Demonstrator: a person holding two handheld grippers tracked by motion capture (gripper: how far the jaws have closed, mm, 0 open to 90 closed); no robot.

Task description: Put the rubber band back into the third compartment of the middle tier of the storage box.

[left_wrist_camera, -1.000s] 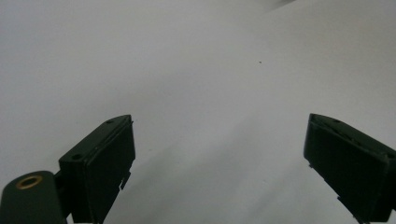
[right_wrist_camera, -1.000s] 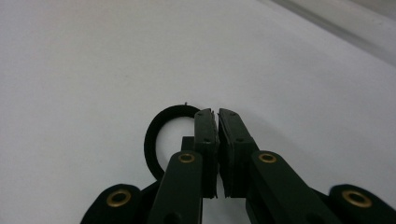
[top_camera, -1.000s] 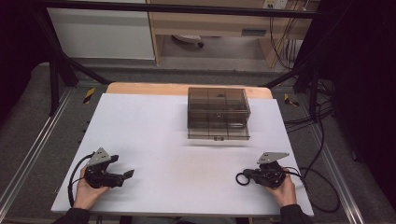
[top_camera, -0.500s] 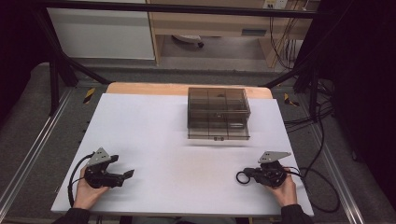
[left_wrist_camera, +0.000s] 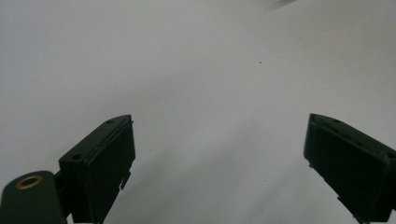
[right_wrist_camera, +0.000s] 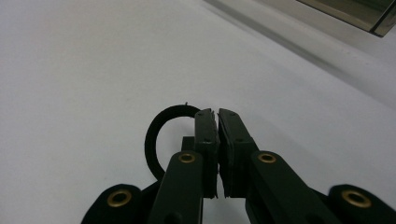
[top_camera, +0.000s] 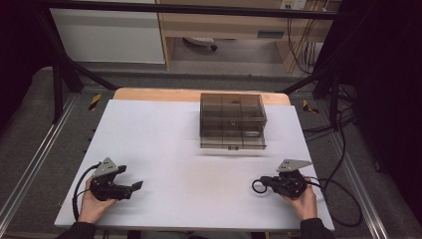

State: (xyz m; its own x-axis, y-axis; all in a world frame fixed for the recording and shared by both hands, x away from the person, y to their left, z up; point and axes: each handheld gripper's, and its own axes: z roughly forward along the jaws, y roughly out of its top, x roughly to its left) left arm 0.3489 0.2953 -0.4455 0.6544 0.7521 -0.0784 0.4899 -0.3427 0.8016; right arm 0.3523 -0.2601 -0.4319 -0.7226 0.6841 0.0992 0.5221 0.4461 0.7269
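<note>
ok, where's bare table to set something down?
Free: the white table left of the smoky compartment box, and the wide strip between left gripper and right gripper. Tightest: right of the box, near the table edge.

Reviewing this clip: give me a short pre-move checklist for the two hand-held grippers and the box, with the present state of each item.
1. Left hand-held gripper open and free: ok. In the left gripper view its jaws stand wide apart over bare table, nothing between them.
2. Right hand-held gripper state known: ok. Its jaws are shut; a black ring sits beside them.
3. Ring actually clamped by the right jaws: cannot tell. It passes behind the left jaw.
4. Box within view and square on the table: ok. It stands at the far side, apart from both grippers.
5. Box lid closed: cannot tell.
6. Path between grippers and box free of objects: ok.
</note>
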